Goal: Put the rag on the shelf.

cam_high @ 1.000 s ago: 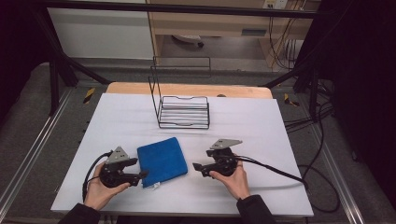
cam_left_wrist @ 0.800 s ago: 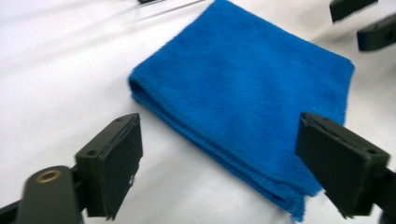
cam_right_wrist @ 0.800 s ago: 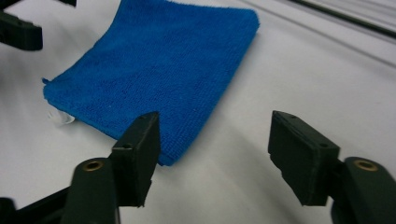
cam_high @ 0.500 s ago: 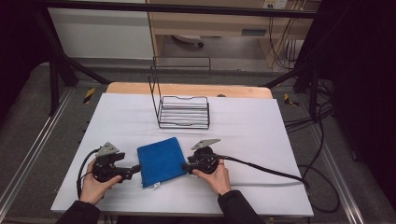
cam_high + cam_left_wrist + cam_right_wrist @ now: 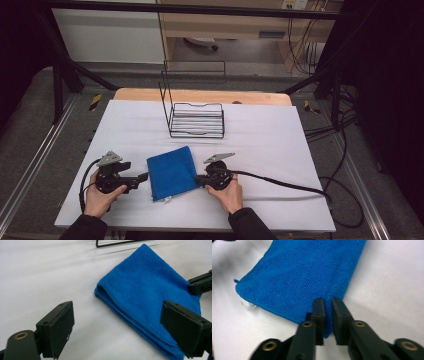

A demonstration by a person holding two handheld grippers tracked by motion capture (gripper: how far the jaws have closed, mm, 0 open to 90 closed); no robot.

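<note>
Lying flat on the white cover of the desk (image 5: 280, 150), the folded blue cloth (image 5: 172, 172) sits near the front edge, a little left of the middle, with a small white tag poking out at its front corner. My right gripper (image 5: 199, 179) meets the cloth's right edge; in the right gripper view (image 5: 328, 305) its two black jaws are drawn almost together with the folded edge of the cloth pinched between them, so I have it clamped on that edge. My right hand (image 5: 227, 192) wraps the gripper body from behind, and its black cable (image 5: 285, 182) trails off toward the desk's right edge. My left gripper (image 5: 142, 176) rests just beside the cloth's left edge, the tips close to it but apart from it; in the left gripper view (image 5: 120, 325) the jaws stand wide, with bare desk between them and the cloth's near fold running under the right jaw. My left hand (image 5: 102, 192) holds it near the front left corner. Farther back, toward the middle of the desk, stands a black wire rack (image 5: 196, 117), well apart from the cloth. A strip of bare wood shows along the desk's far edge.
</note>
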